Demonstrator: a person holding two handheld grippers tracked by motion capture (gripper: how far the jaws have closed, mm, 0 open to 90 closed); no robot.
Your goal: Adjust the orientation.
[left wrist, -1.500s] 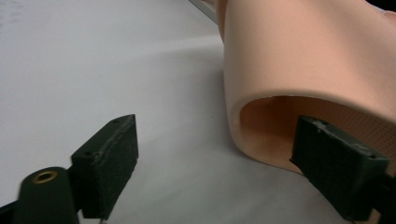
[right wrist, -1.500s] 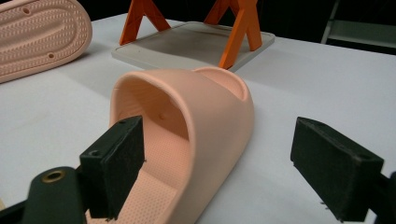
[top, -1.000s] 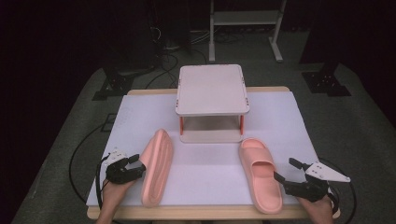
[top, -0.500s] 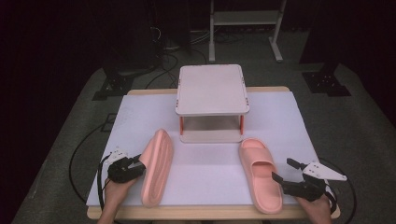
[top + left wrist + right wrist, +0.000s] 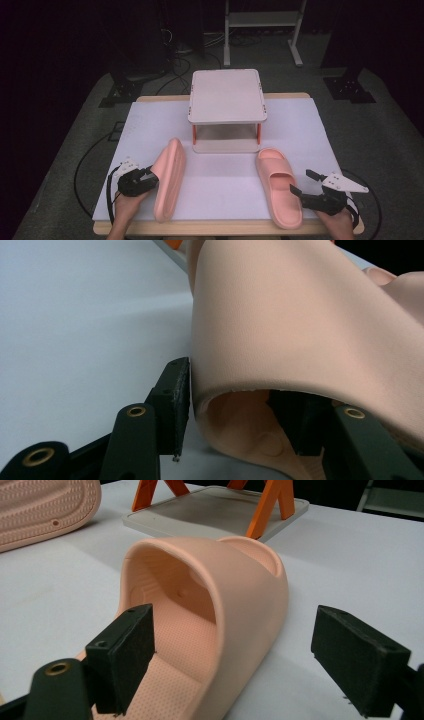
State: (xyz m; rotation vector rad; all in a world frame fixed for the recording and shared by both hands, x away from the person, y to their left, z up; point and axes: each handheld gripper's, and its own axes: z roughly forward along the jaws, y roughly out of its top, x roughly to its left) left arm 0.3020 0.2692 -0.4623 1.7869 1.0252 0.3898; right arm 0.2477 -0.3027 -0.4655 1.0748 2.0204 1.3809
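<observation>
At the lower left of the high view the left tool (image 5: 148, 176) had just been closing, with the strap of the left slipper (image 5: 169, 178) between its jaws; in the left gripper view one pad pressed the strap's outer face and the other sat inside the strap, so the tool gripped that slipper (image 5: 300, 330); the slipper stood tilted on its edge on the white surface (image 5: 220, 175), its sole turned toward the centre. At the lower right of the high view the right tool (image 5: 302, 182) hung with its jaws wide apart just beside the right slipper (image 5: 279, 186), which lay flat, sole down; in the right gripper view one jaw reached beside the strap's opening and the other stood clear of the slipper (image 5: 215, 610), neither pressing it. Above the slippers, at mid-frame, stood a small two-tier rack (image 5: 227, 95) with orange legs.
</observation>
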